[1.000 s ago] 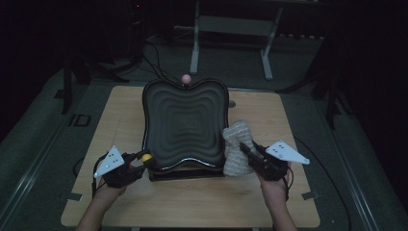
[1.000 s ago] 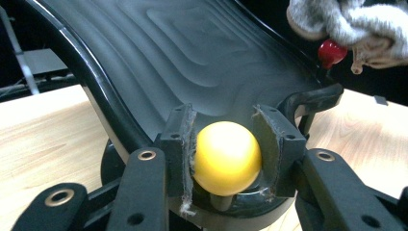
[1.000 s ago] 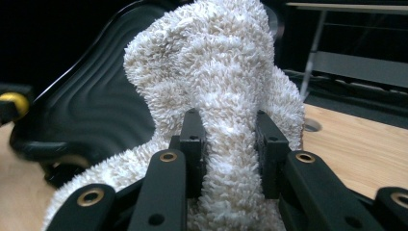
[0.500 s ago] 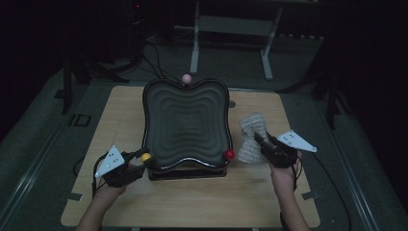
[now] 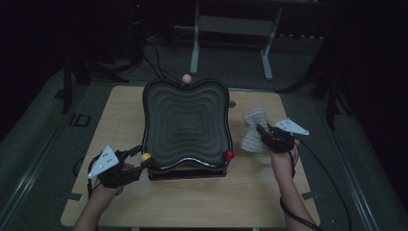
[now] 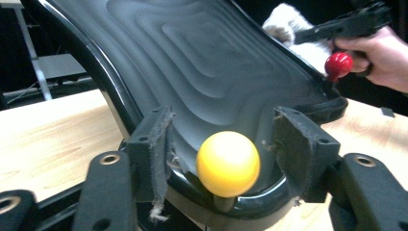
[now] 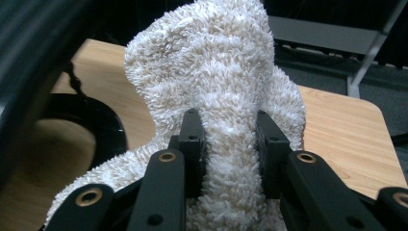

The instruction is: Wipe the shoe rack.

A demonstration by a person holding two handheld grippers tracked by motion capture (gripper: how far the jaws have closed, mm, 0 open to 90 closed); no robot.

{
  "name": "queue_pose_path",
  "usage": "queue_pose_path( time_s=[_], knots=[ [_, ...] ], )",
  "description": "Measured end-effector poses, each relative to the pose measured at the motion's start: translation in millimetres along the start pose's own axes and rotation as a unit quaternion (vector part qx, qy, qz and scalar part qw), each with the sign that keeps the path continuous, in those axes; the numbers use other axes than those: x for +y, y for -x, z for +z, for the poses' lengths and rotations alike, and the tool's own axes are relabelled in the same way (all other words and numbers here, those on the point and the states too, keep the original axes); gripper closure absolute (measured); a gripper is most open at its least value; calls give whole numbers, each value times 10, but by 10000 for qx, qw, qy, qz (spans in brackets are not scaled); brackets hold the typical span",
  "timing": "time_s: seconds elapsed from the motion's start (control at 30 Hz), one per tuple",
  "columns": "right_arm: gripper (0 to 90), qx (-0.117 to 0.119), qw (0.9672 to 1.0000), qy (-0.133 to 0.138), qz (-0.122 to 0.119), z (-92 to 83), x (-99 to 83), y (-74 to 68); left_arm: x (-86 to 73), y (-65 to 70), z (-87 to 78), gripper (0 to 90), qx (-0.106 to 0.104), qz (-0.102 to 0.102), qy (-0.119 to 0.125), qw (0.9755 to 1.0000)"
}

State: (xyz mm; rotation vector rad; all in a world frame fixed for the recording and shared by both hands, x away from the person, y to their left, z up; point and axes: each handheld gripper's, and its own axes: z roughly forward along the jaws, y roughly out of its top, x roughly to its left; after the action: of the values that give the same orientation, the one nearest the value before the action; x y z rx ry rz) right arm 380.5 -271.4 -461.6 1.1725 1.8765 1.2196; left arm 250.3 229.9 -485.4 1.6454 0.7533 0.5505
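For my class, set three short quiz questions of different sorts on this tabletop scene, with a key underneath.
1. True or false: the right gripper is shut on the white towel.
2. Multiple choice: what sits between the pads of the left gripper? A) the red knob B) the yellow knob C) the towel
3. Short answer: on which side of the black ridged tray does the towel hang in the high view?

Key
1. True; the pads pinch a fold of it.
2. B; the yellow knob sits between the pads with gaps on both sides, the jaws having just been opening.
3. The right side, clear of the tray, above the red knob.
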Motion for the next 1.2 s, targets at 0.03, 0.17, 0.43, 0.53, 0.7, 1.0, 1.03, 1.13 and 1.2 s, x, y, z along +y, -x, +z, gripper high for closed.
queue_pose_path(
  time_s=[0.03, 0.17, 0.43, 0.53, 0.7, 1.0, 1.03, 1.13, 1.2],
  knots=[
    [703, -13, 10000, -18, 25, 32, -2, 16, 3, -1, -22, 360, -3, -3, 29, 10000],
    [701, -52, 10000, -40, 38, 169, 21, 69, -9, -13, -92, 264, 20, -42, 120, 9999],
    [693, -98, 9995, -311, 22, 518, 12, 129, -101, 25, -145, 183, 82, -15, 83, 9999],
    [687, -142, 9987, -486, -20, 654, -63, 116, -123, 41, -157, 182, 122, -17, 99, 9999],
    [678, -185, 9966, -807, 50, 845, -235, 118, -140, 67, -169, 182, 86, 23, 102, 9999],
    [625, -266, 9923, -1205, 110, 1112, -429, 99, -150, 99, -173, 182, 35, 52, 138, 9999],
    [613, -290, 9917, -1250, 82, 1131, -446, 94, -156, 102, -172, 182, 21, 48, 130, 9999],
    [557, -182, 9911, -1280, 310, 1182, -509, 125, -161, 107, -177, 182, 26, 91, 126, 9999],
    [502, -128, 9905, -1293, 455, 1185, -500, 151, -163, 107, -178, 182, 33, 87, 132, 9999]
  ],
)
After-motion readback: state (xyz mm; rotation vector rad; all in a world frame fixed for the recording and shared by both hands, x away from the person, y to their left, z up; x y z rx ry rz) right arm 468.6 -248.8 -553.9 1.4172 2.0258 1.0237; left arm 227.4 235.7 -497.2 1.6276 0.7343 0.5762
